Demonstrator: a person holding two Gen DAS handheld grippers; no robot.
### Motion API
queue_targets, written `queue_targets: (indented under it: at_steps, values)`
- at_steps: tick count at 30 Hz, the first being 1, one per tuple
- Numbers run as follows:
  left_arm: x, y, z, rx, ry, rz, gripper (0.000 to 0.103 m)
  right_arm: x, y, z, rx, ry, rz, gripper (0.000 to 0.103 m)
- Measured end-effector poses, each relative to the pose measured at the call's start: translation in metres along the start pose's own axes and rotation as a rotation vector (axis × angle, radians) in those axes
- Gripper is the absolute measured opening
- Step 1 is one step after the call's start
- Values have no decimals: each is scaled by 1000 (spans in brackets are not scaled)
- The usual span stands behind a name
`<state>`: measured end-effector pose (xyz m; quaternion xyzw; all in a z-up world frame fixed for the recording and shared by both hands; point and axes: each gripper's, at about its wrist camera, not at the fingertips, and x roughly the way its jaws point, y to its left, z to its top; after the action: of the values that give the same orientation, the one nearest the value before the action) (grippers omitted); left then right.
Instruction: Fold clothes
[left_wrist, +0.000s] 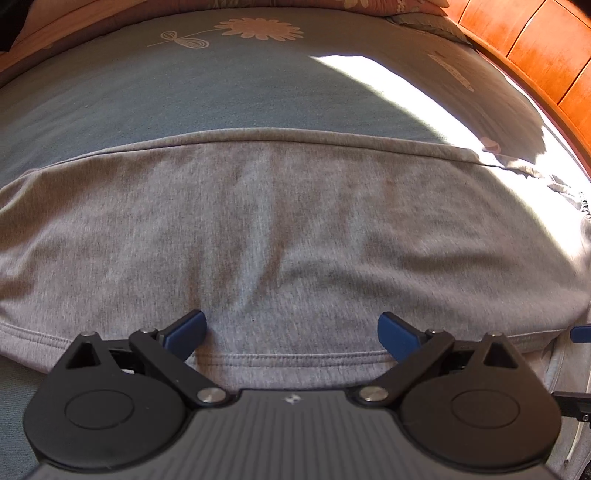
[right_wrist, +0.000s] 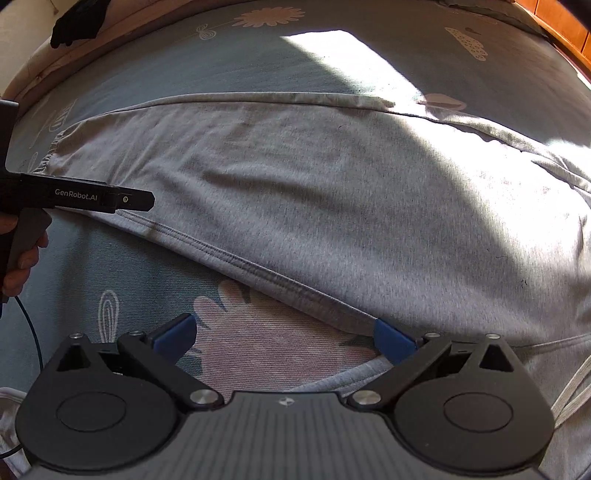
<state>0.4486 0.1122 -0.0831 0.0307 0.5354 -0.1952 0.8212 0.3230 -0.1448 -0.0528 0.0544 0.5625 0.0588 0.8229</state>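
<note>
**Both hand-held grippers spread at the hem of a grey garment on the bed**

The left hand-held gripper (left_wrist: 291, 332) stands with its blue fingers (left_wrist: 188, 330) well apart and nothing between them, poised over the near stitched hem (left_wrist: 295, 358) of a grey knit garment (left_wrist: 295, 229). The right hand-held gripper (right_wrist: 284, 338) is likewise spread wide and holds nothing; its right finger sits at the hem's edge where the hem runs diagonally, with the flower-printed sheet showing in the gap between the fingers.

The garment lies spread broad and fairly flat on a blue-grey bed sheet (left_wrist: 184, 92), its far edge (left_wrist: 295, 138) a smooth straight line with a second layer showing under it. That edge could be a fold line or simply a side of the garment, so the scene fits cloth laid out for folding as well as cloth already folded once. Either way, both tools look placed to take the near hem. A grasp here would call for the fingers to close on the hem's full thickness, at two points spaced apart, so it lifts evenly.

Sunlight crosses the right part of the bed; an orange wooden panel (left_wrist: 535, 55) lies far right.

In the right wrist view, the left tool's side (right_wrist: 77, 195) reads "GenRobot.AI", held by a hand (right_wrist: 22, 258).
</note>
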Motion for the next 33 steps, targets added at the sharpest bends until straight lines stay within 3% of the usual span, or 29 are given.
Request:
queue_targets:
  at_steps: [6,11,16,21,23,26,33]
  values:
    - [-26,5,-10,-66,-31,17,99,-3,12,-4,-98,-39,-39,103]
    - [-48,-5,-34,-79,-50,57,99,19,12,1,-164,-63,-95,103]
    - [-62,-10,-67,-183,-22,79,99,43,13,5,-137,13,-20,103]
    - [-85,-13,-97,-246,-6,160,99,23,14,16,-210,-3,121,103]
    - [-99,-19,-111,-272,2,185,99,15,10,16,-240,-5,123,103]
    - [-115,-35,-131,-326,15,149,99,4,-2,10,-267,18,118,103]
    - [-111,-86,-174,-419,52,-149,99,-5,-20,-17,-324,93,89,103]
